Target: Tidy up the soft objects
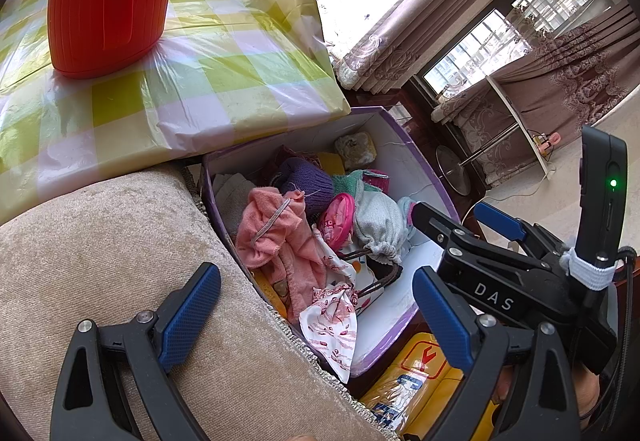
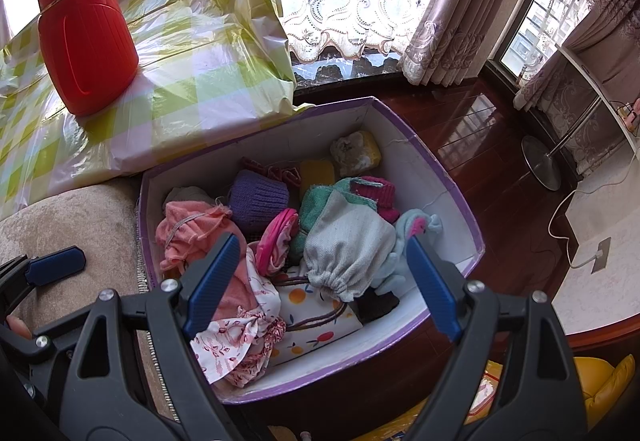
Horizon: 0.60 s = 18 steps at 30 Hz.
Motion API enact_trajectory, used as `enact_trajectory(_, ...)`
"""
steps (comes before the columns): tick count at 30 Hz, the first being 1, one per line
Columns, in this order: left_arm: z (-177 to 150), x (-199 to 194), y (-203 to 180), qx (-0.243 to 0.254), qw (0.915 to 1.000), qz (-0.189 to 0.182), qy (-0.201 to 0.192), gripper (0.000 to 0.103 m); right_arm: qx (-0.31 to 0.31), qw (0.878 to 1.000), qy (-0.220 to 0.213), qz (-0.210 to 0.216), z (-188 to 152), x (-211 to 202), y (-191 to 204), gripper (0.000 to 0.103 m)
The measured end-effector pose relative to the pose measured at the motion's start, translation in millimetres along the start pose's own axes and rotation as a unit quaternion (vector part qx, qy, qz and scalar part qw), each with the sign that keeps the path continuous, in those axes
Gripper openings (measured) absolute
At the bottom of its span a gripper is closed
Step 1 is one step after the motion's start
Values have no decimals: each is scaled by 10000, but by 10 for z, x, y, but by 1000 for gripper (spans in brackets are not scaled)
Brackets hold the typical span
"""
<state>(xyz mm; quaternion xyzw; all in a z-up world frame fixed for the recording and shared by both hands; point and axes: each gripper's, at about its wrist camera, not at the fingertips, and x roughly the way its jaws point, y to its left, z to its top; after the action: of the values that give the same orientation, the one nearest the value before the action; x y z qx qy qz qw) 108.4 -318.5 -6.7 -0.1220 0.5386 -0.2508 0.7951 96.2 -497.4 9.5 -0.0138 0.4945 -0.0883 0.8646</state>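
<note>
While both grippers hang above it with nothing in them, an open cardboard box with purple outer walls and a white lining (image 2: pixel 436 177) sits low on the dark wooden floor, pressed against a beige velvety cushion (image 1: pixel 120 261) and just below a table covered in green-and-white checked plastic (image 2: pixel 192 81), on which a red ribbed plastic jug (image 2: pixel 86 41) stands. The soft things to be organized all lie jumbled inside the box: a crumpled salmon-pink towelling garment (image 2: pixel 188 229) at the near left, a purple knitted piece (image 2: pixel 258 201) behind it, a pale grey drawstring cloth pouch (image 2: pixel 348 253) in the middle, a teal and magenta knit (image 2: pixel 340 193) beyond that, a light blue fleece glove (image 2: pixel 420 229) at the right wall, a white floral-print cloth (image 2: pixel 236 341) draped over the near rim, and a worn yellow sponge (image 2: pixel 356 151) in the far corner. The right gripper (image 2: pixel 320 281) is poised over the pile with its blue-padded fingers well apart, roughly bracketing the grey pouch from above without touching it. The left gripper (image 1: pixel 316 317) is also spread wide and empty, one pad over the cushion and the other over the box's near corner. A sensible approach would be to take one piece at a time, starting with the topmost pouch: lower straight down, pinch the bunched fabric near its gathered neck, and lift slowly so neighbouring cloth is not dragged along. The left gripper could steady the box rim if it shifts.
</note>
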Motion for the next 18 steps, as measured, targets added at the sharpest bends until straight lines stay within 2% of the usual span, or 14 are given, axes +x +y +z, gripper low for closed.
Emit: enact_trajectory(18, 8, -22, -37, 23, 10000, -73, -37, 100, 18, 10000, 23, 9, -12, 10, -7, 87)
